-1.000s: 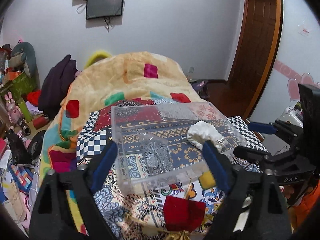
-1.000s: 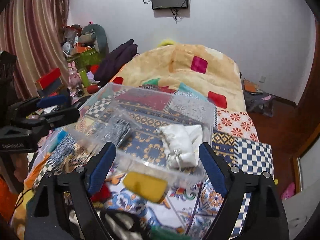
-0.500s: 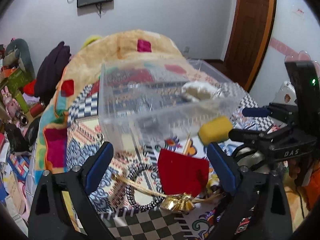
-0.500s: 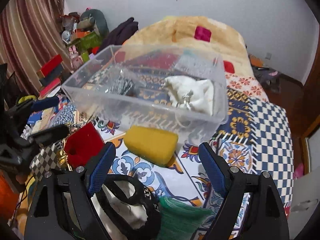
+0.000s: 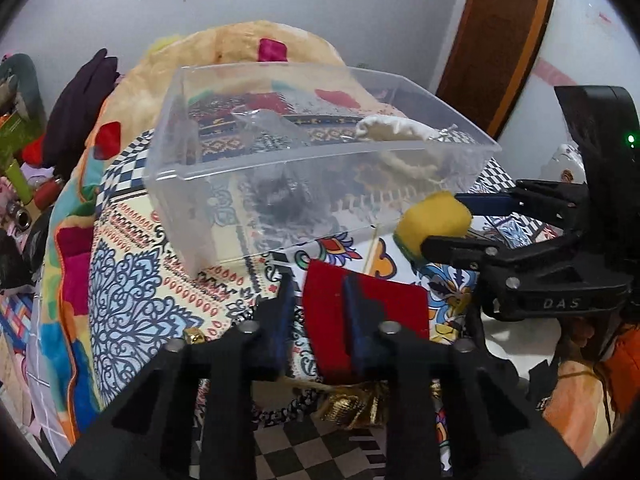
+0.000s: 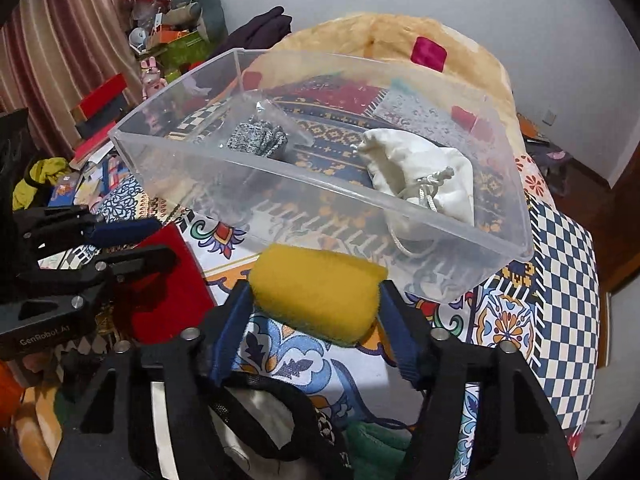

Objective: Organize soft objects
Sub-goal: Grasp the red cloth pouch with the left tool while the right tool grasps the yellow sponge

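A clear plastic bin (image 5: 240, 184) (image 6: 516, 216) stands on the patterned bed cover. It holds a white drawstring pouch (image 6: 420, 176) (image 5: 396, 128) and a grey bundle (image 6: 258, 138). My left gripper (image 5: 318, 296) is shut on the left edge of a red cloth pouch (image 5: 384, 308), which also shows in the right wrist view (image 6: 172, 296). My right gripper (image 6: 316, 300) is shut on a yellow sponge (image 6: 316, 292) (image 5: 434, 220) just in front of the bin's near wall.
A black strap (image 6: 280, 420) over white cloth and a green cloth (image 6: 376, 444) lie below the right gripper. A gold tassel (image 5: 352, 404) and a braided cord (image 5: 296, 404) lie under the left gripper. Clutter (image 6: 172, 48) fills the floor at left.
Both grippers have come down and forward and closed: the left one on the red pouch, the right one on the yellow sponge. Both were wide open before.
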